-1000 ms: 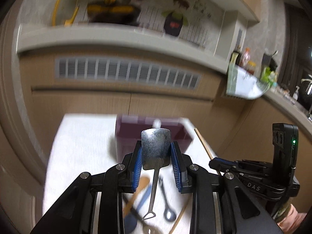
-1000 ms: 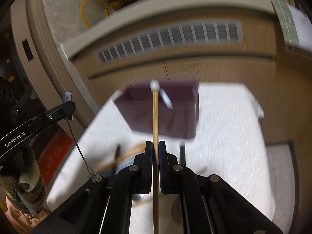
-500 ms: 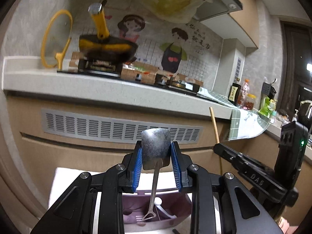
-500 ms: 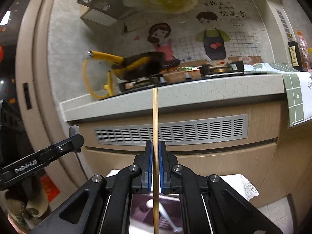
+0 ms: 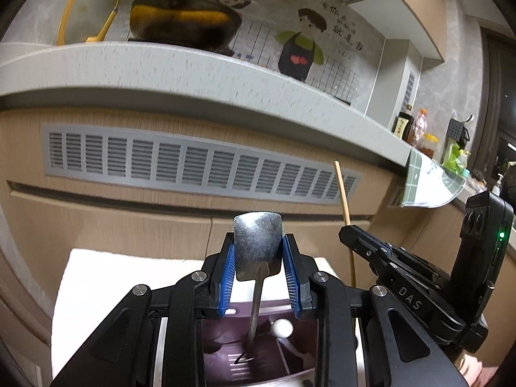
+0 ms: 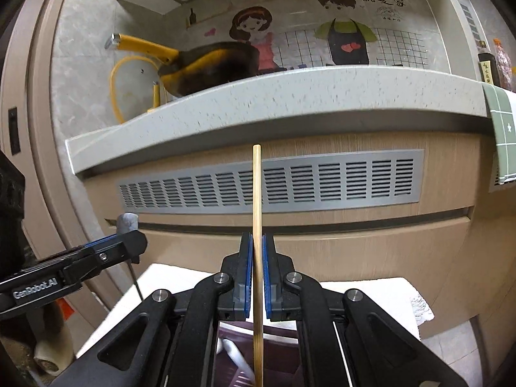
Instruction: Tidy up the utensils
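Observation:
My left gripper (image 5: 258, 258) is shut on a metal spatula (image 5: 257, 248) by its flat blade. The handle hangs down into the purple utensil box (image 5: 258, 354) below. My right gripper (image 6: 257, 254) is shut on a wooden chopstick (image 6: 257, 213), held upright, its lower end over the same purple box (image 6: 280, 351). The right gripper with the chopstick (image 5: 344, 200) shows at the right of the left wrist view. The left gripper with the spatula tip (image 6: 127, 222) shows at the left of the right wrist view. A white utensil (image 5: 281, 327) lies in the box.
The box stands on a white cloth-covered table (image 5: 106, 277) in front of a wooden cabinet with a grey vent grille (image 5: 193, 164). Above is a speckled counter (image 6: 290, 93) with a yellow-handled pan (image 6: 206, 67). Bottles (image 5: 406, 125) stand at the far right.
Both grippers have dropped a little and tilted down over the box; the counter edge now sits higher in both views. The spatula handle and chopstick reach further into the box. Both grips are unchanged.

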The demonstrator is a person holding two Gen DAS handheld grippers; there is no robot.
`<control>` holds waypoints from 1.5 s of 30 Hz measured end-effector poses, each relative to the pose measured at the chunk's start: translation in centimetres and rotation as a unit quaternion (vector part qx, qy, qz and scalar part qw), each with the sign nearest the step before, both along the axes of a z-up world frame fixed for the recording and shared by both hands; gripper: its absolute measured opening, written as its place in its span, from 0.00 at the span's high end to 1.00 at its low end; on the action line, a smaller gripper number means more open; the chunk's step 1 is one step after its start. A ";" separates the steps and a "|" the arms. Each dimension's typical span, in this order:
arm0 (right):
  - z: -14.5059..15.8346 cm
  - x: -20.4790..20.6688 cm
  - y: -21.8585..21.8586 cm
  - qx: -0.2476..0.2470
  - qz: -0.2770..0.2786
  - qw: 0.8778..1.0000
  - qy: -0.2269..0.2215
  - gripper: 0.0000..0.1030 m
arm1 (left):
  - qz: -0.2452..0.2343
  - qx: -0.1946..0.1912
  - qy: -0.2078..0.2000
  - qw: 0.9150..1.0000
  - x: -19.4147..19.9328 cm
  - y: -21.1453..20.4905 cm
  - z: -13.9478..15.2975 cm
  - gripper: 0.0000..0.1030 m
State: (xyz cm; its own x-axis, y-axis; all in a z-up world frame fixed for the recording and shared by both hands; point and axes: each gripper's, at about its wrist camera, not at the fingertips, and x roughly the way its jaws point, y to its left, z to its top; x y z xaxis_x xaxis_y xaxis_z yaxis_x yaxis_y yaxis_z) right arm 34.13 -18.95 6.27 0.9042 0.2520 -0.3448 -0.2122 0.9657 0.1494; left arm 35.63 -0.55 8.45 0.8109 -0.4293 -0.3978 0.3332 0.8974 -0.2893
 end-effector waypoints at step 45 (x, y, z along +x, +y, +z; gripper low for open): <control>-14.6 -17.4 4.1 -0.097 0.114 0.947 0.284 0.79 | 0.062 0.089 0.194 0.975 -16.3 5.1 -13.6 0.33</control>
State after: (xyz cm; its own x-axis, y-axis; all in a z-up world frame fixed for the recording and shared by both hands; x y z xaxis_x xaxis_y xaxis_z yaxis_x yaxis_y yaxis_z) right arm 16.74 -14.90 -8.31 0.4885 0.3006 -0.8191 -0.3570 0.9255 0.1268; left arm 19.31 4.54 -5.11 0.6265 -0.2336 -0.7436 0.1157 0.9713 -0.2077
